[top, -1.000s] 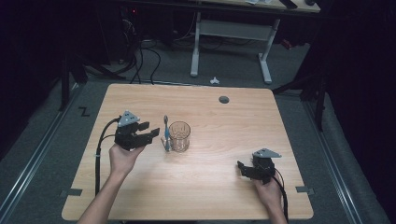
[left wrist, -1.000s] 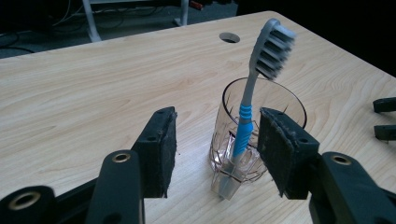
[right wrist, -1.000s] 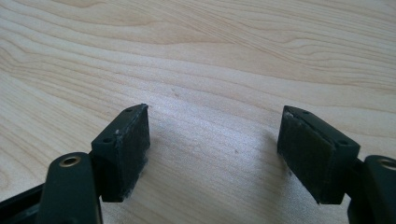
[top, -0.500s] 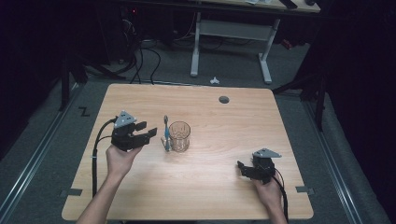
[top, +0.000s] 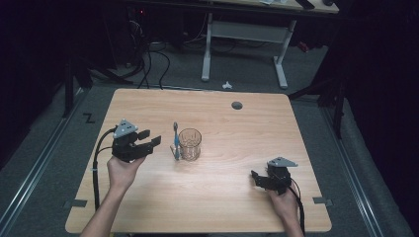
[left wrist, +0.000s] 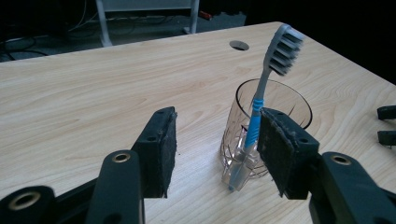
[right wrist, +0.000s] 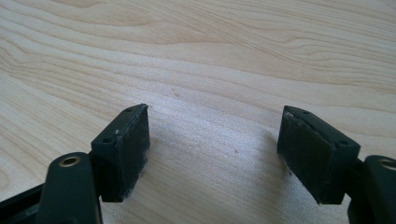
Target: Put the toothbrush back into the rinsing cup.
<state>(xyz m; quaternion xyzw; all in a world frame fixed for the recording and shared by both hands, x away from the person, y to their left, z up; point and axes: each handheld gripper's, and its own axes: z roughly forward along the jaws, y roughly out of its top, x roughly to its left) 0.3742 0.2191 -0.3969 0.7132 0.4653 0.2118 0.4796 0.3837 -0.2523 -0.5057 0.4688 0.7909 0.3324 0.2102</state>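
A clear glass cup (top: 190, 143) stands upright a little left of the table's middle. A toothbrush (top: 176, 140) with a blue and clear handle leans on the cup's left side from outside, bristles up, its foot on the wood. In the left gripper view the toothbrush (left wrist: 268, 65) and the cup (left wrist: 289, 105) stand just beyond the right pad. My left gripper (top: 152, 138) (left wrist: 215, 122) hovers open, left of the toothbrush and pointing at it, nothing between its pads. My right gripper (top: 255, 178) (right wrist: 212, 112) rests open near the front right over bare wood.
The wooden table (top: 222, 113) has a round cable hole (top: 237, 105) at the back right. Behind the table stand a white desk frame (top: 207, 44) and floor cables (top: 148, 59). The right gripper's fingertips (left wrist: 386, 123) show at the right edge of the left gripper view.
My left gripper has drawn back slightly to the left, away from the toothbrush and cup. The right gripper, cup and toothbrush have stayed put.
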